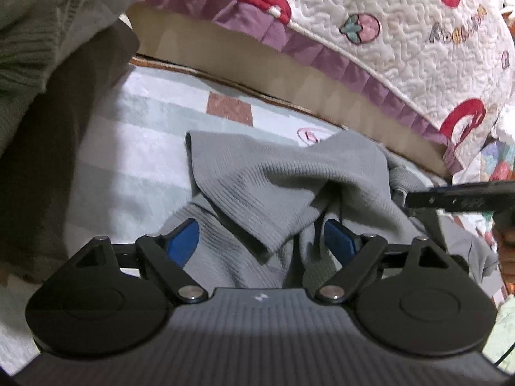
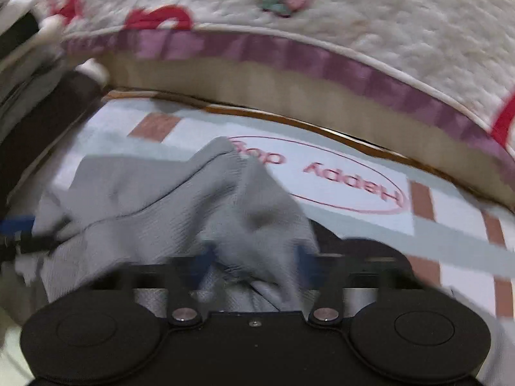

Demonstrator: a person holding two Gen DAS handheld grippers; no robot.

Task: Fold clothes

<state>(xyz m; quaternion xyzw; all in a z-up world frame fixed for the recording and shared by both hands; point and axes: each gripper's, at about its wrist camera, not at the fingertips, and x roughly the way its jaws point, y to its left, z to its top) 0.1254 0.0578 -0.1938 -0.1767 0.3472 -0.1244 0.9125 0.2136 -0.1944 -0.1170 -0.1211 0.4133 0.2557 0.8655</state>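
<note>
A grey ribbed knit garment lies bunched on a pale checked mat. My left gripper is open, its blue pads either side of the garment's folds, with cloth lying between them. In the right wrist view, which is blurred, the same grey garment is heaped in front of my right gripper. Its blue pads stand apart with cloth between them, so it is open. The right gripper's finger also shows in the left wrist view at the right edge.
A quilted white bedcover with red shapes and a purple frill hangs over a bed edge behind the mat. A person's olive sweater and dark trousers fill the left. The mat shows a red oval "Happy" print.
</note>
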